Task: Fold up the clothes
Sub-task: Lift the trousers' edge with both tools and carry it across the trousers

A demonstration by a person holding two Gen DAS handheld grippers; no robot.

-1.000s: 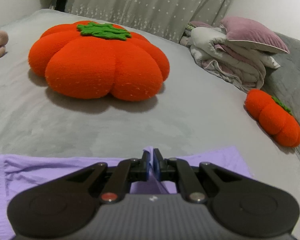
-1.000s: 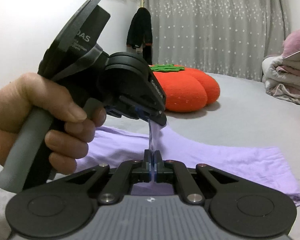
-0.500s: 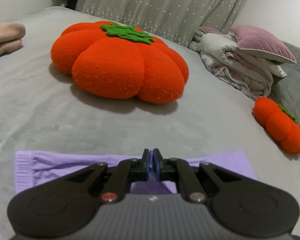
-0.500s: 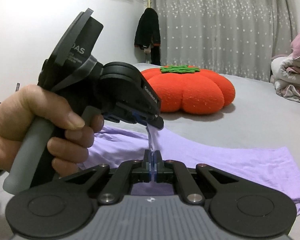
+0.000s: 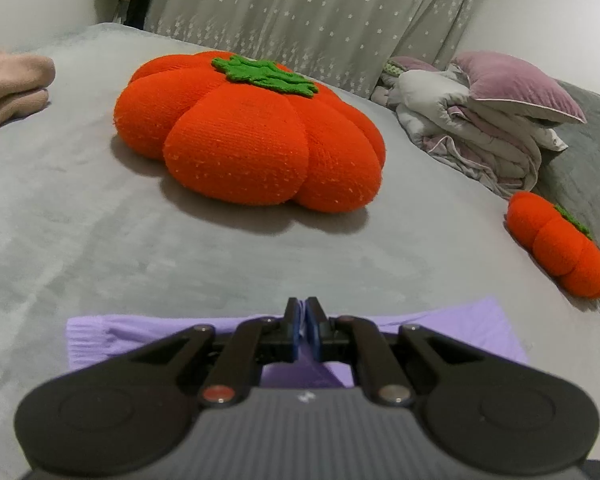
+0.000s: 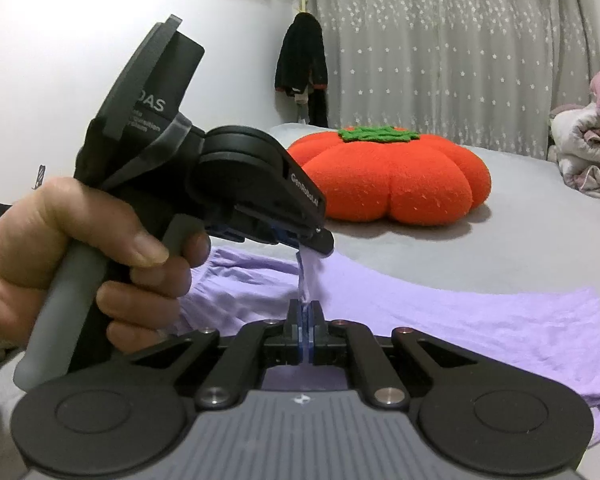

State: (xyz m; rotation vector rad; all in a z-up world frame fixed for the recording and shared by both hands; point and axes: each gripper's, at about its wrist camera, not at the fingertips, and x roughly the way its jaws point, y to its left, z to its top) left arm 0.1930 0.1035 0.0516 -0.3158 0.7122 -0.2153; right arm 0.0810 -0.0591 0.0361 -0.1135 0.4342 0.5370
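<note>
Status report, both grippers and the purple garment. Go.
Left gripper and right gripper both shut on purple garment, pinched fabric lifted off the grey bed. Big orange pumpkin cushion ahead, clear of the cloth.

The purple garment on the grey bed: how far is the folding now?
Done: the thin purple knit garment lies mostly flat on the soft grey bed. In hand: the left hand-held gripper and right hand-held gripper both pinch one raised part. Left: laying that part down; no finished fold shows yet.
</note>
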